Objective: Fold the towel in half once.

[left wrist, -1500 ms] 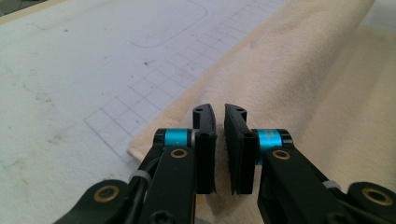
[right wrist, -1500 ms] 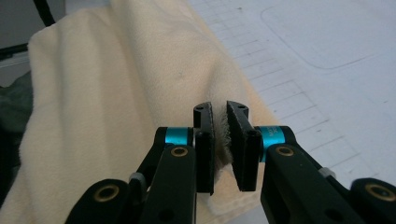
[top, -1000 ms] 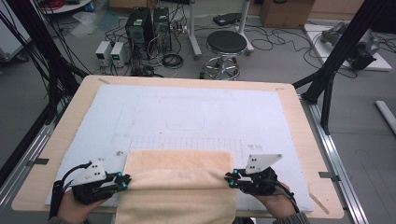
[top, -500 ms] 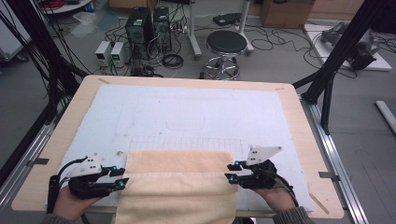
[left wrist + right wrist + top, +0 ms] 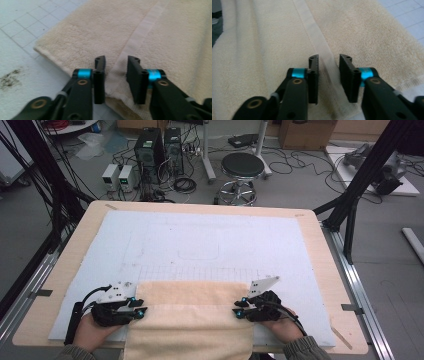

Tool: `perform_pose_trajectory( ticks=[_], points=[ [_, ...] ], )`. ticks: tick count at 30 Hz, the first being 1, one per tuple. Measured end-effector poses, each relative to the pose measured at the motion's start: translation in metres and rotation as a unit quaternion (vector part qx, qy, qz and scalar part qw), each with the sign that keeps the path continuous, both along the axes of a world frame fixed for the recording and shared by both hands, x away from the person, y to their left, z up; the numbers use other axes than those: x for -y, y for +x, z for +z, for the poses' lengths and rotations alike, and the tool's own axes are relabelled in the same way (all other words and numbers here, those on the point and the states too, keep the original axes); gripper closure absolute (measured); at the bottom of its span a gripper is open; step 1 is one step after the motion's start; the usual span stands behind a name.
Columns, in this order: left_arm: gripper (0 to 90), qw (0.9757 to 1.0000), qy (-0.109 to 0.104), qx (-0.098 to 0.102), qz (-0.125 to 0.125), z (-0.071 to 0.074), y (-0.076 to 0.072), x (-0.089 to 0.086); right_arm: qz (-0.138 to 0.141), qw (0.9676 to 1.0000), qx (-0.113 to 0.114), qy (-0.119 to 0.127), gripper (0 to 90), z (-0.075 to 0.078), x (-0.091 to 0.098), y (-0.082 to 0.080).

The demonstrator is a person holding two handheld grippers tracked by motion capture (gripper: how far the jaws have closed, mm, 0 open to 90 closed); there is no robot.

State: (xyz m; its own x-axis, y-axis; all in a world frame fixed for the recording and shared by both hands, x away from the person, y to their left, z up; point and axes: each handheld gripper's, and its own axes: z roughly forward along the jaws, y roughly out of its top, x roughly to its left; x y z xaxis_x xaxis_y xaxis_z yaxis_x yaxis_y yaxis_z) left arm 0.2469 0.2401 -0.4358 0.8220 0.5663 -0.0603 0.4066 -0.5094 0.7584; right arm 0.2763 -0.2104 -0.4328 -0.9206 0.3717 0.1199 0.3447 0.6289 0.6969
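Two grippers are working at the near edge of a cream towel [image 5: 190,320] lying folded on the white mat [image 5: 210,245], one at each end of it. From the high view, the left gripper [image 5: 141,311] is pointing inward at the towel's left edge and the right gripper [image 5: 236,312] is pointing inward at its right edge, each in a person's hand.

Along the left gripper's own view, the jaws are standing a little apart and have just been closing; the towel's edge, with its flat woven band [image 5: 142,32], is bunching up between them, though the pads are not yet pressing on it. Beyond the jaws the towel is stretching away, with the mat's grid off to one side.

Along the right gripper's view, the jaws are likewise slightly apart and have just been closing, straddling the woven band [image 5: 312,27], with towel on both sides of them.
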Motion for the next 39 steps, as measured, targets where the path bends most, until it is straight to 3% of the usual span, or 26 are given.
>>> perform_pose_trajectory(
  ticks=[6,11,20,24,28,32,35,39],
  points=[
    [83.7,0.9998,0.013,0.010,-0.007,0.004,-0.005,0.003,0.007,1.0000,0.000,0.005,82.3,0.002,0.001,-0.001],
    [84.7,0.9999,0.007,0.013,-0.002,0.007,-0.010,0.000,0.013,0.9998,0.012,0.002,82.7,0.008,0.001,-0.004],
    [84.9,0.9996,-0.008,0.025,-0.008,0.017,-0.024,-0.003,0.020,0.9995,0.017,0.016,82.8,0.016,0.006,-0.016],
    [84.9,0.9992,-0.018,0.029,-0.020,0.026,-0.040,-0.004,0.027,0.9990,0.024,0.028,82.8,0.024,0.009,-0.027],
    [84.0,0.9978,-0.034,0.030,-0.050,0.039,-0.069,-0.009,0.048,0.9970,0.034,0.050,80.7,0.039,0.013,-0.051],
    [74.3,0.9970,-0.042,0.047,-0.045,0.053,-0.086,-0.015,0.060,0.9942,0.054,0.071,75.8,0.058,0.019,-0.066],
    [71.0,0.9968,-0.047,0.057,-0.031,0.056,-0.083,-0.018,0.057,0.9939,0.060,0.073,72.5,0.064,0.020,-0.064],
    [66.2,0.9977,-0.043,0.052,-0.012,0.048,-0.064,-0.015,0.041,0.9956,0.062,0.058,68.3,0.058,0.016,-0.050]
  ],
)
